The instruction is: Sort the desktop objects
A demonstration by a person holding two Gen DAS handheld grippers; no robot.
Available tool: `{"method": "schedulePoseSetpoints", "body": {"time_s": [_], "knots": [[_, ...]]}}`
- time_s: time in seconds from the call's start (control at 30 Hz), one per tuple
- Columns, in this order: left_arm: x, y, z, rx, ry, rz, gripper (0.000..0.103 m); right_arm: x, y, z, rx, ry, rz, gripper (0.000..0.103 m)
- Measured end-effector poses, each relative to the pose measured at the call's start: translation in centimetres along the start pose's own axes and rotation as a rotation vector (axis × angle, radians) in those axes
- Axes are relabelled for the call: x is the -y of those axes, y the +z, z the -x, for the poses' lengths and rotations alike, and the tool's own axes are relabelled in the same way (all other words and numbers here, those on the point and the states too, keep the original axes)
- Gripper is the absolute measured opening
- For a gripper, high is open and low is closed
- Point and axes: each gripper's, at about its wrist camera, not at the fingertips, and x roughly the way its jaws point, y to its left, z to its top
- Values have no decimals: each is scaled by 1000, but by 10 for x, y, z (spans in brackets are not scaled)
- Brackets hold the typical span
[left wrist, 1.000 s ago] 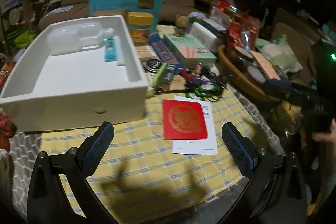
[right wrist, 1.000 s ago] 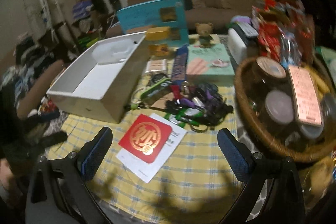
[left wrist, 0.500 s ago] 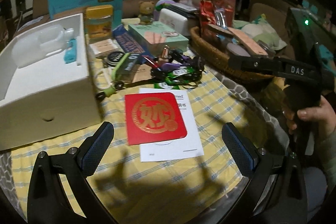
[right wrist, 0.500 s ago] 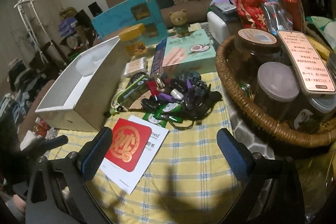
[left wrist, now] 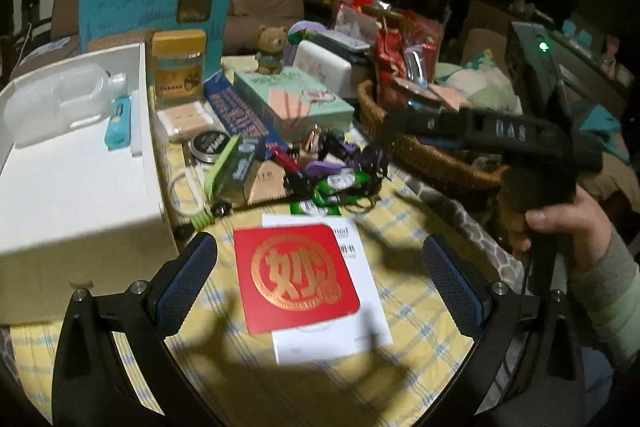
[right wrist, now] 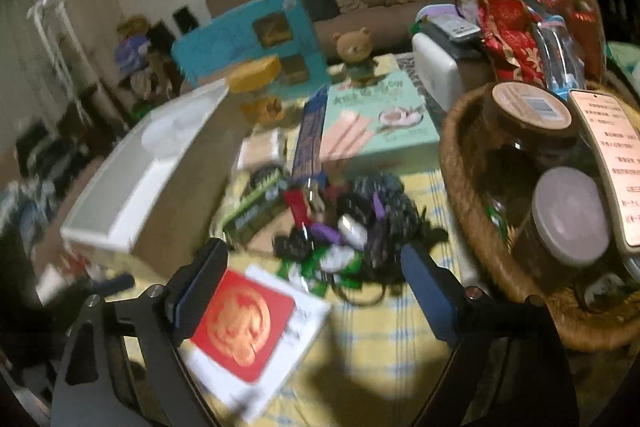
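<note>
**Approach to the red envelope**

While both claws are held wide apart and empty, the left gripper (left wrist: pixel 320 279) is centred over the red envelope (left wrist: pixel 294 285), which is laid flat on a white sheet (left wrist: pixel 340 343), its long axis running away from the fingers; the right gripper (right wrist: pixel 314 287) is offset rightward.

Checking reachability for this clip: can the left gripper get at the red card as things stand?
Probably yes. The left gripper is open with the red card lying flat between its fingers on a white sheet; nothing sits on the card. Lifting something that flat may be awkward.
</note>
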Motion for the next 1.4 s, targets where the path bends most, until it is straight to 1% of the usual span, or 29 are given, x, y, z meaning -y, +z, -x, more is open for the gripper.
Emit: {"method": "schedulePoseSetpoints", "body": {"time_s": [0.1, 0.17, 0.23, 0.27, 0.33, 0.37, 0.43, 0.5, 0.53, 0.67, 0.77, 0.83, 0.87, 0.97, 1.0, 1.1, 1.2, 1.27, 1.37, 1.4], "knots": [[-4, 6, -4, 8, -28, 10, 103, 18, 14, 4, 42, 8, -90, 89], [-8, 8, -9, 11, -51, 37, 103, 28, 22, 5, 58, -3, -136, 84], [-8, 7, -14, 7, -60, 49, 103, 38, 26, 4, 63, -5, -188, 76], [-6, 8, -18, 1, -67, 49, 103, 43, 27, 3, 63, 0, -212, 73], [-3, 7, -22, -4, -77, 49, 103, 48, 24, -1, 39, -3, -235, 67], [-2, 6, -23, -7, -82, 53, 103, 49, 21, -3, 27, -3, -235, 66], [1, 5, -27, -20, -91, 54, 103, 52, 14, -10, -17, -7, -234, 59], [5, 4, -30, -32, -91, 41, 103, 54, 4, -19, -70, 12, -239, 49], [6, 3, -31, -35, -91, 38, 103, 55, 0, -25, -95, 14, -239, 46], [11, 0, -36, -55, -88, 26, 103, 50, -4, -40, -127, -9, -194, 40], [13, -4, -40, -74, -90, 25, 103, 45, -7, -48, -148, -19, -163, 32], [15, -6, -43, -86, -92, 21, 103, 44, -11, -55, -165, -49, -132, 23], [15, -7, -43, -88, -92, 19, 103, 43, -11, -56, -161, -59, -118, 17], [16, -8, -43, -92, -94, 18, 103, 44, -11, -53, -150, -71, -97, 15], [16, -8, -43, -92, -96, 20, 103, 45, -11, -51, -146, -69, -100, 12], [15, -7, -42, -89, -98, 25, 103, 45, -12, -46, -165, -50, -103, 10], [12, -4, -40, -79, -100, 35, 103, 39, -16, -35, -191, -7, -99, 9], [9, -2, -39, -75, -101, 41, 103, 29, -20, -27, -217, 33, -66, 10], [5, -1, -38, -73, -103, 57, 103, 14, -25, -25, -273, 120, -30, 13], [4, -1, -38, -74, -104, 62, 103, 10, -26, -25, -278, 125, -17, 15]]}}
